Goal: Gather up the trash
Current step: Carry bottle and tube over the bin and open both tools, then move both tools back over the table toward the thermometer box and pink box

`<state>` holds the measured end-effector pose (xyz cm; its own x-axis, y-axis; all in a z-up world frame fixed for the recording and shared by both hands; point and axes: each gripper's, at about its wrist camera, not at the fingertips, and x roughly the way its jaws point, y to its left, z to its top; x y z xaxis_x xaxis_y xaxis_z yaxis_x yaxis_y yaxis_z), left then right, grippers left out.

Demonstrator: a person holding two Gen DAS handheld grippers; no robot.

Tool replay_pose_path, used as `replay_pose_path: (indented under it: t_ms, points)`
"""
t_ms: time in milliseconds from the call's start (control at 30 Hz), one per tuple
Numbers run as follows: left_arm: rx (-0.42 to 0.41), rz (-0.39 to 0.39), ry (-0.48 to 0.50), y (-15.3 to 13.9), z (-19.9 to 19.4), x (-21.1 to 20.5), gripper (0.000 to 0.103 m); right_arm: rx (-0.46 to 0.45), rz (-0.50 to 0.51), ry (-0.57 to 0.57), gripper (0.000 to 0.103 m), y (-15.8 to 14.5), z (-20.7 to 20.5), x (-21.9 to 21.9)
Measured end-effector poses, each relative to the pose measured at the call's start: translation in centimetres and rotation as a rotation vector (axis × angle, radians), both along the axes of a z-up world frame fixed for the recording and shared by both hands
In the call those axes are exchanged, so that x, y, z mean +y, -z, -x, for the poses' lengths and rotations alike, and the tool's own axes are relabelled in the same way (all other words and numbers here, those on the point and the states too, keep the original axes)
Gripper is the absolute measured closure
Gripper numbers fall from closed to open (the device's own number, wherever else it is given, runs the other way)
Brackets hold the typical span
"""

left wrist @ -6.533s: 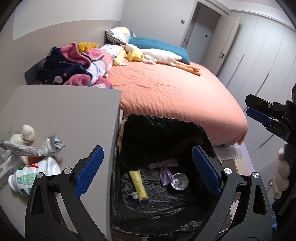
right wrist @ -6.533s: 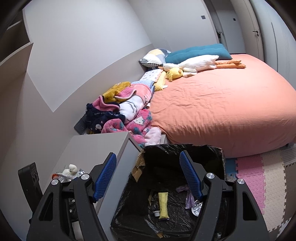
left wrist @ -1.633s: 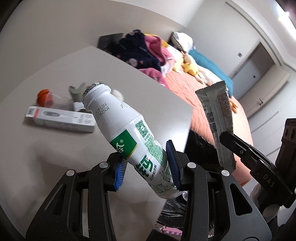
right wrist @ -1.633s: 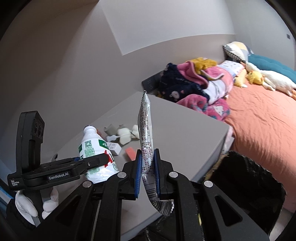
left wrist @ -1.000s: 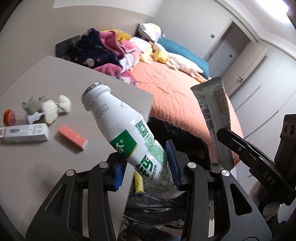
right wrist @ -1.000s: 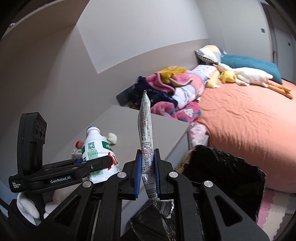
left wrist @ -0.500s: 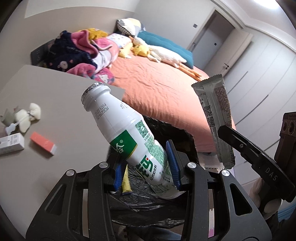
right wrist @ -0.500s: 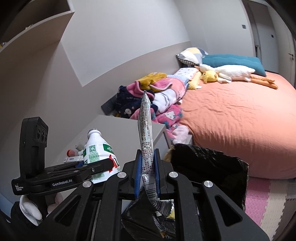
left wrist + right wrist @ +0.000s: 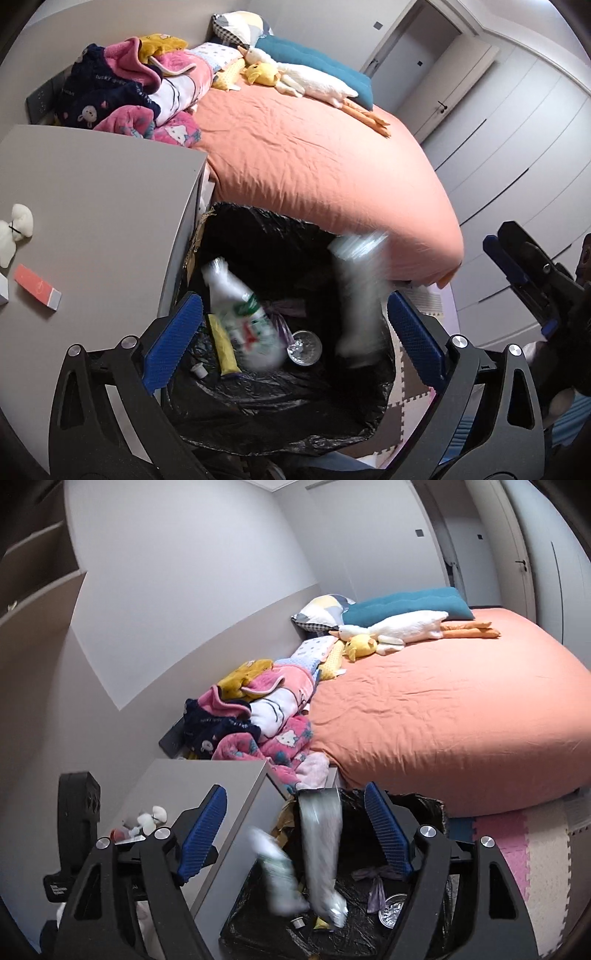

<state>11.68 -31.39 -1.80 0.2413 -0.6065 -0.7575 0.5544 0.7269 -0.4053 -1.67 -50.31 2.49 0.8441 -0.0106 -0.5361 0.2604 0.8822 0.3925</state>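
Observation:
Over the black-lined bin (image 9: 258, 225) (image 9: 428, 806) both grippers hang with jaws opening and no pad touching anything. My left gripper (image 9: 293, 332) has the white bottle with a green label (image 9: 242, 317) (image 9: 277, 877) falling blurred between its fingers. My right gripper (image 9: 295, 830), also seen at the right edge (image 9: 517, 273), has the silver wrapper (image 9: 321, 853) (image 9: 358, 295) dropping blurred between its blue pads. In the bin lie a yellow tube (image 9: 223, 345), a purple wrapper (image 9: 376, 886) and a silver foil cup (image 9: 304, 347) (image 9: 393, 910).
A grey table (image 9: 92, 206) (image 9: 207, 775) stands left of the bin with a pink box (image 9: 37, 286) and a white plush piece (image 9: 16, 229). Behind lies a bed with an orange cover (image 9: 314, 155), clothes and plush toys. Foam mats (image 9: 532, 849) cover the floor.
Both grippers opened and let go: the bottle and the wrapper now fall into the bin. Both hands have shifted from over the table to over the bin.

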Motion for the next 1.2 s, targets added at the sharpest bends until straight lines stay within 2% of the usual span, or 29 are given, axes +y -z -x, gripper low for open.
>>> replay_pose_path:
  t_ms: [200,433,1200]
  points:
    - [-0.048,-0.002,0.017,-0.7,0.6,-0.1,0.007,-0.005,-0.017,0.015,0.025,0.2,-0.2,-0.9]
    - [-0.053,-0.011,-0.028,-0.6,-0.1,1.4,0.007,-0.001,-0.005,-0.038,0.025,0.4,-1.5,0.7]
    - [-0.042,-0.049,-0.313,-0.1,-1.8,12.2,0.007,0.039,0.018,-0.3,0.025,1.2,-8.2,9.6]
